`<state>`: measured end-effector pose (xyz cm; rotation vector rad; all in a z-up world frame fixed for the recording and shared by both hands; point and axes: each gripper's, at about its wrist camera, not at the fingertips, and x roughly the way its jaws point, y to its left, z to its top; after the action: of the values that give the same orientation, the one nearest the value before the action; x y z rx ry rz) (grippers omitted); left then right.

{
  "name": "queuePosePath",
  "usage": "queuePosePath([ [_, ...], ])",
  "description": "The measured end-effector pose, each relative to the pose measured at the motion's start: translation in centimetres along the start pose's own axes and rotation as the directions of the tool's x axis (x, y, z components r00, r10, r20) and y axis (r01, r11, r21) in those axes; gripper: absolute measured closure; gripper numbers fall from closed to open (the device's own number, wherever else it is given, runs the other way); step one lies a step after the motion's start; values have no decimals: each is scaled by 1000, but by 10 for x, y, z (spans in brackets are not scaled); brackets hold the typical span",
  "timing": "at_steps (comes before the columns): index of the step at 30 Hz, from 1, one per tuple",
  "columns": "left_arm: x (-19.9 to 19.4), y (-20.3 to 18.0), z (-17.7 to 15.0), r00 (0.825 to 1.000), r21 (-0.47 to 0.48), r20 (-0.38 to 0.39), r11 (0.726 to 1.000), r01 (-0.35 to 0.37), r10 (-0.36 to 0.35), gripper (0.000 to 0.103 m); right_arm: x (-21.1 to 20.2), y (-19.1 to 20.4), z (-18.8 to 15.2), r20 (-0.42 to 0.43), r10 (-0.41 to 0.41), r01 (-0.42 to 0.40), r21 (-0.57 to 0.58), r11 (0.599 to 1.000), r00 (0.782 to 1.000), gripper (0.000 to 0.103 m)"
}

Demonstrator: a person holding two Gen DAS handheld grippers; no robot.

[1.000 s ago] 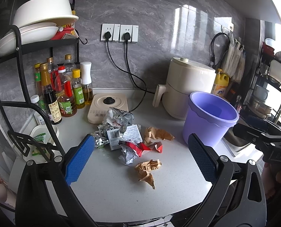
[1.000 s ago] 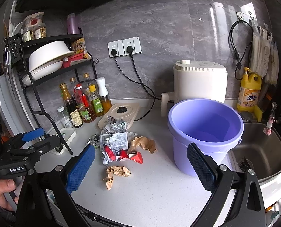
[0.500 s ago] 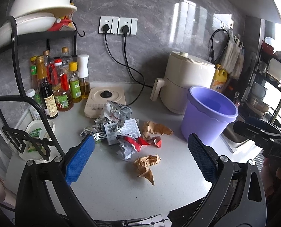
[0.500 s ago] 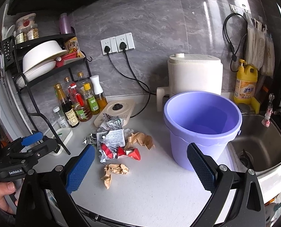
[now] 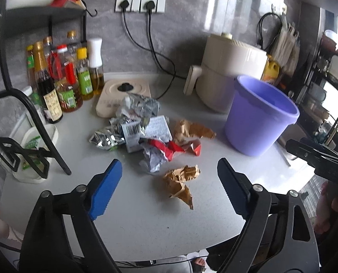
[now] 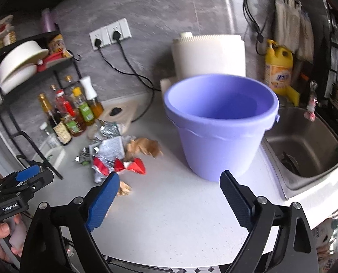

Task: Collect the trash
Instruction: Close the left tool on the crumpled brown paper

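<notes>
The left gripper [image 5: 169, 179] has its fingers spread but closing around the brown paper wad [image 5: 180, 182], not yet touching. The right gripper [image 6: 169, 195], closing on nothing, faces the purple bucket [image 6: 221, 125] at twelve o'clock. Light paper could skid across the surface [image 5: 146, 223] if nudged.

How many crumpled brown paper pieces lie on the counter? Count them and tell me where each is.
2. One brown paper wad lies nearest the camera, between the left gripper's fingers in view. The other lies beside the purple bucket. More may hide under the wrappers.
</notes>
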<state>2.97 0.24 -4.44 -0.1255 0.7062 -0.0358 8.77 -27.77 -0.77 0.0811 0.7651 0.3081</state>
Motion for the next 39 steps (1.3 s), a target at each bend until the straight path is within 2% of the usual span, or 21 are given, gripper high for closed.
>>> queuePosePath([
  [7,36,-4,-10,998,6,-60,1000,3,-2,28,22,-5,-16,-26,-44,44,13,999,999,21],
  [17,90,-7,-24,989,22,-147,1000,10,-7,31,40,-2,-30,-55,-86,86,7,996,995,22],
  [20,106,-6,-28,984,23,-180,999,22,-17,37,43,-1,-33,-66,-96,97,10,995,993,22],
  [21,113,-6,-31,979,24,-201,999,32,-27,41,44,-1,-33,-71,-100,101,9,995,992,22],
  [23,122,-5,-34,971,28,-235,999,42,-35,55,46,1,-35,-83,-104,105,8,994,991,22],
  [24,126,-4,-36,967,28,-252,999,47,-39,72,47,3,-35,-87,-106,106,5,994,991,22],
  [25,128,-3,-37,964,27,-263,999,47,-38,77,49,7,-35,-92,-107,108,-2,994,990,22],
  [27,123,2,-37,969,24,-246,999,45,-38,85,53,15,-35,-90,-103,102,-16,995,991,22],
  [28,119,5,-36,972,29,-234,999,40,-32,86,54,18,-34,-89,-104,102,-23,995,991,22],
  [35,89,43,-23,985,28,-168,999,34,-29,86,70,61,-25,-87,-87,83,-53,995,992,25],
  [39,77,63,-17,991,25,-134,999,27,-23,86,81,85,-20,-96,-85,77,-80,994,992,32],
])
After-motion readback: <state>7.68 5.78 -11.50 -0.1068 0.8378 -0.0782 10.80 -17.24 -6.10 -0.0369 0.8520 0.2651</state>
